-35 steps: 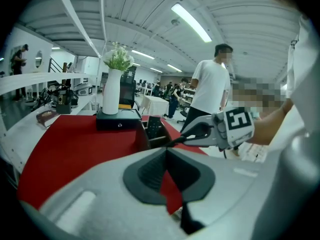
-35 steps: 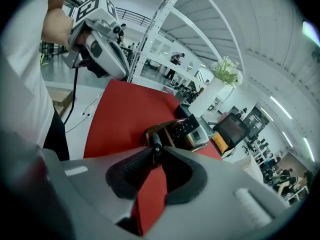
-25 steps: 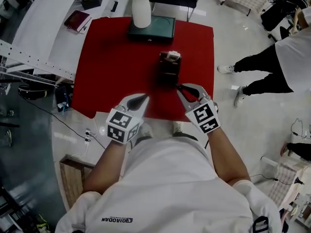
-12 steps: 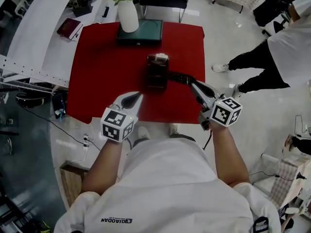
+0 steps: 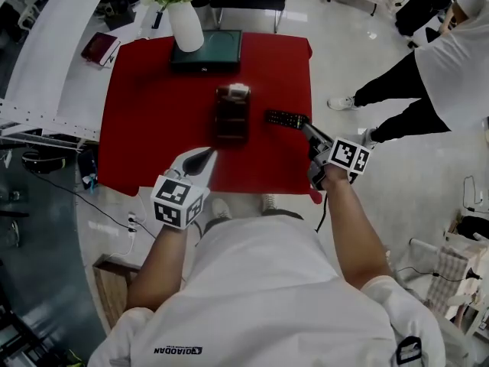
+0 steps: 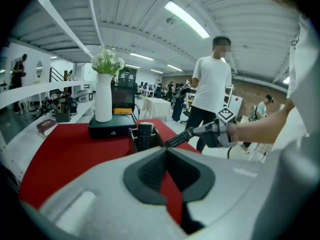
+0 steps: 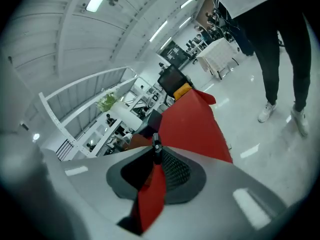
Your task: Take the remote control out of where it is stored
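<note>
- Right gripper: jaws narrow, clamped on the near-right end of the remote control. The right gripper view shows a thin dark edge pinched at the tips.
- The remote is already out of the holder. It hangs just right of it, over the right part of the red tablecloth. Can't tell whether it touches the cloth.
- Key relation: the remote's long axis runs roughly left-right and sticks out leftward from the right gripper's tips. Its free end points at the holder but is clear of it.
- Left gripper: tips together, nothing between them. It sits at the near edge of the cloth, near-left of the holder and well apart from the remote.
- A second remote stands upright in the holder.
- Judgement: the right hand owns the next move, probably a set-down on bare cloth right of the holder. The body lies nearly level, so it needs a small lowering, not a re-orient. Keep the free end off the holder wall.
</note>
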A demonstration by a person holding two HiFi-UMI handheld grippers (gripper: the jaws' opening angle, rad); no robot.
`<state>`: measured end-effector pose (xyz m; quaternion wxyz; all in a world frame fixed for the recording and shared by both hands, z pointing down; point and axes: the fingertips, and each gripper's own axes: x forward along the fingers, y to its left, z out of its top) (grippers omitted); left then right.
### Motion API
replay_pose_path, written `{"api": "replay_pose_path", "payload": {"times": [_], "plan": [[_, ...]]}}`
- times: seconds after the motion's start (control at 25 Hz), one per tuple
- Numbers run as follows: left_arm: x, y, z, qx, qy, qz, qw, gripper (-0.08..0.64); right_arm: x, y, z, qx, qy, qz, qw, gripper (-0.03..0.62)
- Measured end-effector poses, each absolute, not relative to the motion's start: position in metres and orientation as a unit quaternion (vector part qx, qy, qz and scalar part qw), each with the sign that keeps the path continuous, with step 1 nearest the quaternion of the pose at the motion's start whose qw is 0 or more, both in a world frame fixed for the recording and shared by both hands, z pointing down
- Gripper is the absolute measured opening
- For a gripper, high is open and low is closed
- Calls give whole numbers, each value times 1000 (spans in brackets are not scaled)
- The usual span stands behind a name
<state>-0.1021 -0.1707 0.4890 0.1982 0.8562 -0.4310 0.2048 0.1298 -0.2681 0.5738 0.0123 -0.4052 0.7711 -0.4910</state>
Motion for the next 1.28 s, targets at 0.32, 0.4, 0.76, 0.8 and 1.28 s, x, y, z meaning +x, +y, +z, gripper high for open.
{"api": "replay_pose_path", "payload": {"times": [0.32,0.4,0.76,0.8,1.28], "plan": [[-96,-171,492,845,-446,208,208,2,130,-291,605,-387,735,-556,29,58],[-95,-172,494,842,-450,208,212,2,136,-297,612,-395,725,-563,31,58],[-96,-180,499,835,-458,209,222,2,149,-312,642,-441,718,-537,-37,78],[-96,-181,499,835,-458,209,222,2,150,-313,645,-444,718,-534,-46,79],[-98,-185,505,833,-457,210,228,2,156,-317,662,-471,724,-491,-117,92]]}}
